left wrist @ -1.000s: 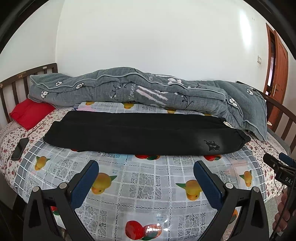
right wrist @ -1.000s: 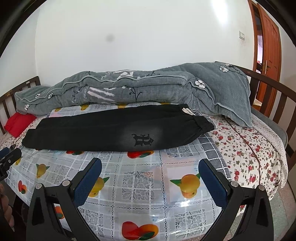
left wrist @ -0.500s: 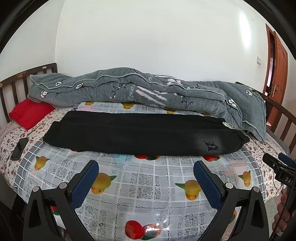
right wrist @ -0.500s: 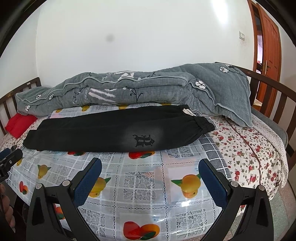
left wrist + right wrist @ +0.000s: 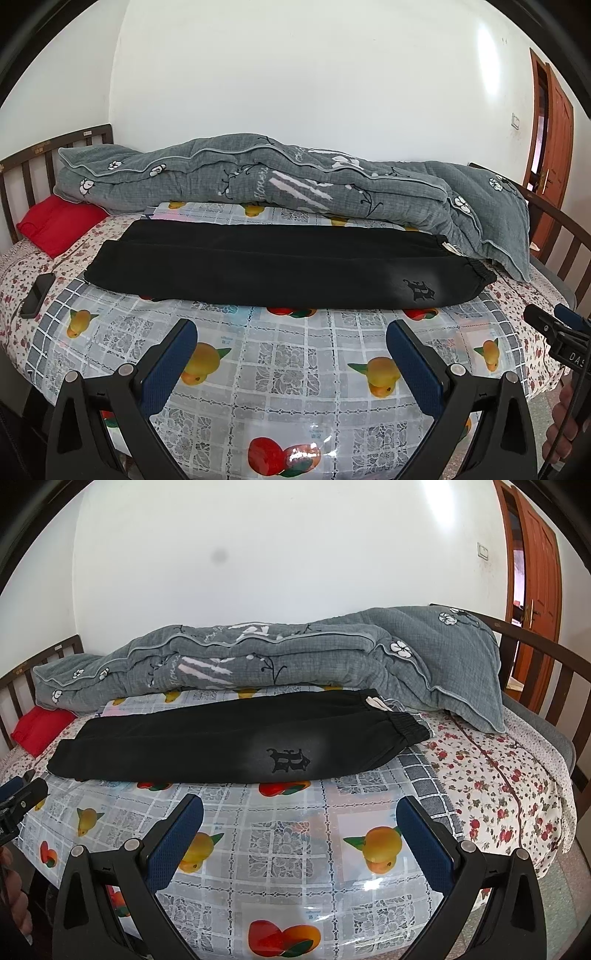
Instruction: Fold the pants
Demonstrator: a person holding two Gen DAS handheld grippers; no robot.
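Observation:
Black pants lie flat and lengthwise across the bed, one leg laid on the other, elastic waistband at the right, leg ends at the left. A dark emblem marks them near the waist. My left gripper hovers open over the fruit-print cloth, short of the pants' near edge. My right gripper is open too, in front of the pants below the emblem. Neither holds anything.
A rolled grey quilt lies behind the pants along the wall. A red pillow and a dark phone sit at the left. Wooden bed rails curve round the right end; a door stands beyond.
Both views have shifted slightly; the pants sit a touch higher and farther in the frames. Both grippers remain open.

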